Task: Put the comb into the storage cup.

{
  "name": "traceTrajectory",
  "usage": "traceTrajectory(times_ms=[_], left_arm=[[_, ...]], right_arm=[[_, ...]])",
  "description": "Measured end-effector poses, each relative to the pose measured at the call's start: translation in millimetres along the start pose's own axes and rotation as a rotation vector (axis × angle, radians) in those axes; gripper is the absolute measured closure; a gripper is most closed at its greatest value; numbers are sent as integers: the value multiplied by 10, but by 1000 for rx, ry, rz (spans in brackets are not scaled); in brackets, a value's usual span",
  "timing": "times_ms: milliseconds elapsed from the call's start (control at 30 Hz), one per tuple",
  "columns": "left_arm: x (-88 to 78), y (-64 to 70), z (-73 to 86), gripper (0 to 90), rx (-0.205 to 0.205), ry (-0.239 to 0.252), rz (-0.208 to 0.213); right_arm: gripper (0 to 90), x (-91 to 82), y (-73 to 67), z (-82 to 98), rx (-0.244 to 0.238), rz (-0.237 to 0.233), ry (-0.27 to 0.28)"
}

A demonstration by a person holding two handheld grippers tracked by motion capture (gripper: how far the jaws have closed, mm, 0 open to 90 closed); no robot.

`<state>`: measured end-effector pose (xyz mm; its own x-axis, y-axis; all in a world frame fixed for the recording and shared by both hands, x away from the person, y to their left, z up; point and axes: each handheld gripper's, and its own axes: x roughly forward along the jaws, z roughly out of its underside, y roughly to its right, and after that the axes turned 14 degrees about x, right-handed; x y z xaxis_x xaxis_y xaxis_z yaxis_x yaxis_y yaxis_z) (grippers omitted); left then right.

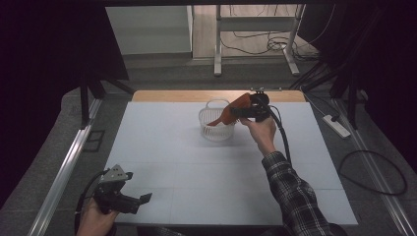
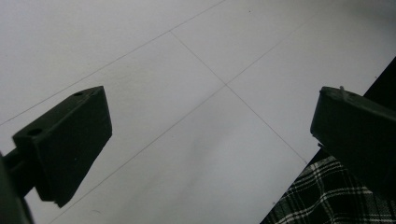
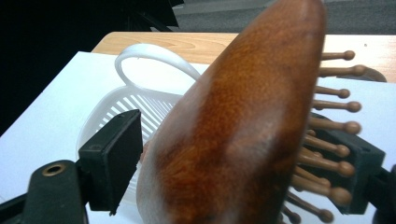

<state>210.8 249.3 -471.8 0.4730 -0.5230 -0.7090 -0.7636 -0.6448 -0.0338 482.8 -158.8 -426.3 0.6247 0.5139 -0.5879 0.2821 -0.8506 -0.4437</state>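
Right gripper view: hairbrush (image 3: pixel 243 126) between parted tongs (image 3: pixel 233 158).

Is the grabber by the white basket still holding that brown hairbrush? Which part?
The wooden hairbrush sits between the right gripper jaws at its head, but the left pad stands off it. The grip looks loose.

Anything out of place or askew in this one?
One thing: the wooden hairbrush sits tilted, its handle end dipping into the white basket while its head pokes out over the rim between the right gripper's parted jaws. The left gripper rests open near the table's front edge. Nothing spilled or damaged.
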Motion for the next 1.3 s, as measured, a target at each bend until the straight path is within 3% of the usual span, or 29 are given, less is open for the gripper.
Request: traceTrajectory(times_ms=[533, 1300], left_arm=[[2, 1, -2, 0, 2, -3, 0], [-34, -12, 17, 0, -30, 22, -29]], right_arm=[[131, -82, -5, -26, -43, 0, -19], [21, -199, -63, -13, -181, -9, -72]])
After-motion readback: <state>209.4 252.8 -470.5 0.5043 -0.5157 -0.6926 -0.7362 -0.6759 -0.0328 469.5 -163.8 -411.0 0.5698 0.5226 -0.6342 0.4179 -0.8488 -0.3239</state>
